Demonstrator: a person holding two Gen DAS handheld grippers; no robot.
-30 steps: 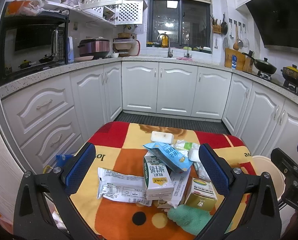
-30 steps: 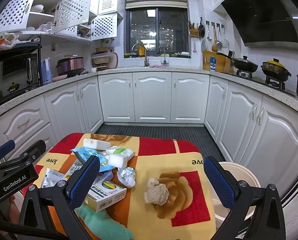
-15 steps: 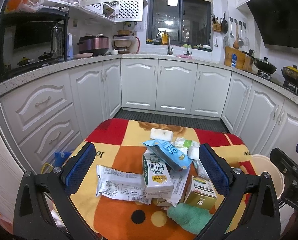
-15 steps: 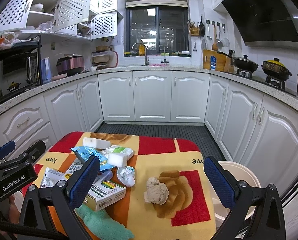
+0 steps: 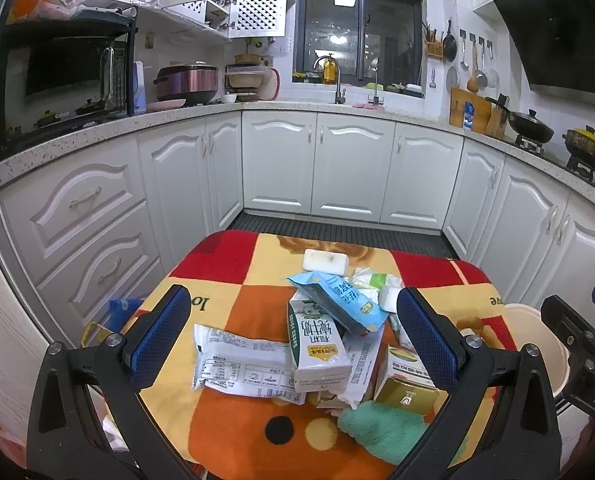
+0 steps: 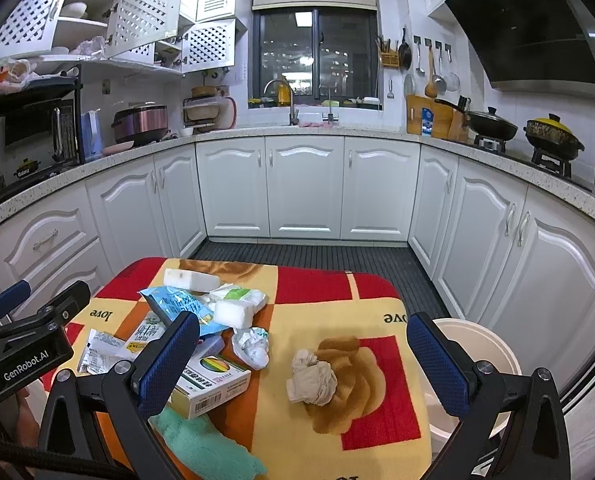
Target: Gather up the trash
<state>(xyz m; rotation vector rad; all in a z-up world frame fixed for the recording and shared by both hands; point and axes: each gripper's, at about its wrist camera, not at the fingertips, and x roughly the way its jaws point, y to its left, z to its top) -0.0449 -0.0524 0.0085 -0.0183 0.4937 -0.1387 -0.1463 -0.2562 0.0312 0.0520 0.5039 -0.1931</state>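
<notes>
Both claws are hovering wide open and empty over the worktop (image 6: 349,312), which is lying under a bright patchwork cloth in a white-cabinet kitchen. The right claw (image 6: 303,360) is framing the crumpled paper wad (image 6: 311,378); lowering squarely around it seems wise, since it sits alone. The cream bin (image 6: 477,344) is standing just beside the worktop's right edge. The left claw (image 5: 293,338) is framing the piled milk carton (image 5: 317,344) and wrappers.

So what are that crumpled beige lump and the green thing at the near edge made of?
The crumpled lump looks like matte paper, maybe a napkin: sharp creases, no shine. The green thing looks like soft fuzzy cloth, probably a rag: nubbly surface, limp edges. Neither is certain from here.
</notes>
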